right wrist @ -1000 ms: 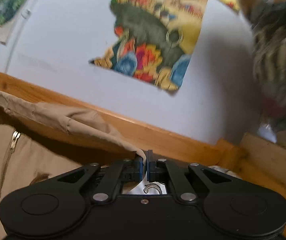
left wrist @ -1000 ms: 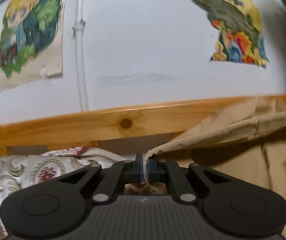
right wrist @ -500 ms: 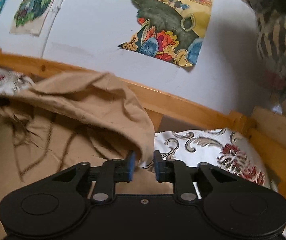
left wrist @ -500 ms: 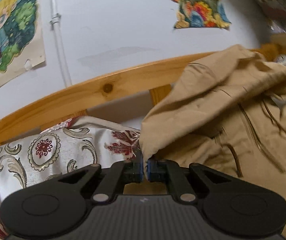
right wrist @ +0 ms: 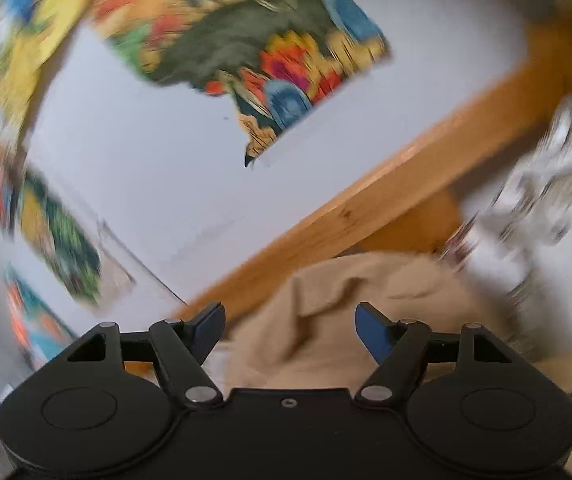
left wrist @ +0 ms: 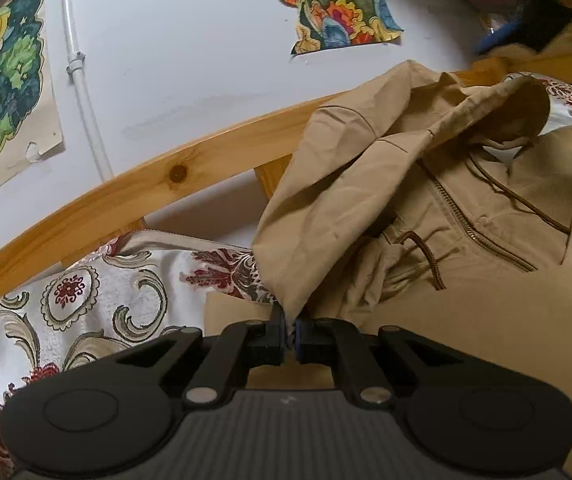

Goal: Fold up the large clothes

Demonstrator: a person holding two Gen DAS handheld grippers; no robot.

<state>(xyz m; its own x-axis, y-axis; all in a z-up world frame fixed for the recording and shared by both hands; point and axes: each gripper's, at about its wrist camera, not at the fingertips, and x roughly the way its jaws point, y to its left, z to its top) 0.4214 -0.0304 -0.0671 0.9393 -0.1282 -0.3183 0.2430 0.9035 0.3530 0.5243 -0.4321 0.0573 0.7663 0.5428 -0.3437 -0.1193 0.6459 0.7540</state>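
tan jacket (left wrist: 426, 216) spreads from 12 to 3 o'clock of left gripper (left wrist: 290, 334), lying on patterned bedcover (left wrist: 86, 304) | left clamped on its hood edge | right gripper (right wrist: 288, 328) jaws just opening, nothing between; jacket seemingly below, blurred, view rolled

We observe soft, even indoor light with mild shadow inside the tan jacket (left wrist: 366, 184) folds, strong fisheye bending of the wooden rail (left wrist: 134, 192) with dark corners, a sharp left wrist view, and heavy motion blur smearing the posters (right wrist: 246, 52) in the right wrist view.
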